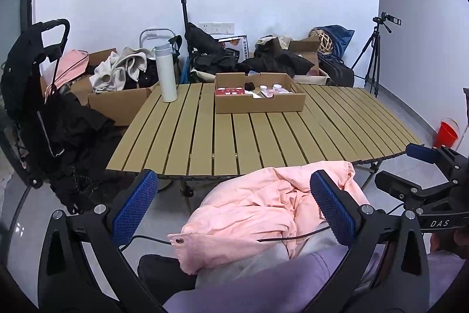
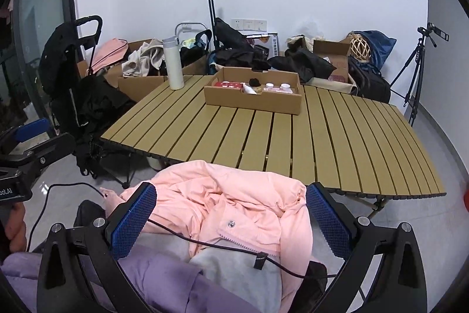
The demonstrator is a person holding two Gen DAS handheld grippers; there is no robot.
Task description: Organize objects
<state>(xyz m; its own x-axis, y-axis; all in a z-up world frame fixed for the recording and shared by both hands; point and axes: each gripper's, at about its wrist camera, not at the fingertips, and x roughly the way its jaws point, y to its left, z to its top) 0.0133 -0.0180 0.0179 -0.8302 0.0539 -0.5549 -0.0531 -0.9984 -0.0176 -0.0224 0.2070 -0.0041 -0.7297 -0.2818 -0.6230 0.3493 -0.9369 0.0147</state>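
A shallow cardboard box (image 1: 259, 105) stands at the far middle of the slatted tan table (image 1: 205, 137). It holds a red packet, a black lump and small white jars. A white bottle (image 1: 166, 72) stands upright at the table's far left. Both show in the right wrist view too: the box (image 2: 252, 102) and the bottle (image 2: 173, 64). My left gripper (image 1: 234, 204) is open and empty, held in front of the table's near edge above a pink jacket (image 1: 249, 213). My right gripper (image 2: 231, 219) is open and empty above the same jacket (image 2: 234, 207).
A black cable (image 2: 205, 239) runs across the pink jacket. Behind the table lie cardboard boxes of clothes (image 1: 117, 96), a black cart (image 1: 187, 28) and dark bags. A folded black stroller (image 1: 38, 96) stands at the left. A tripod (image 1: 373, 55) and a red bucket (image 1: 445, 132) are at the right.
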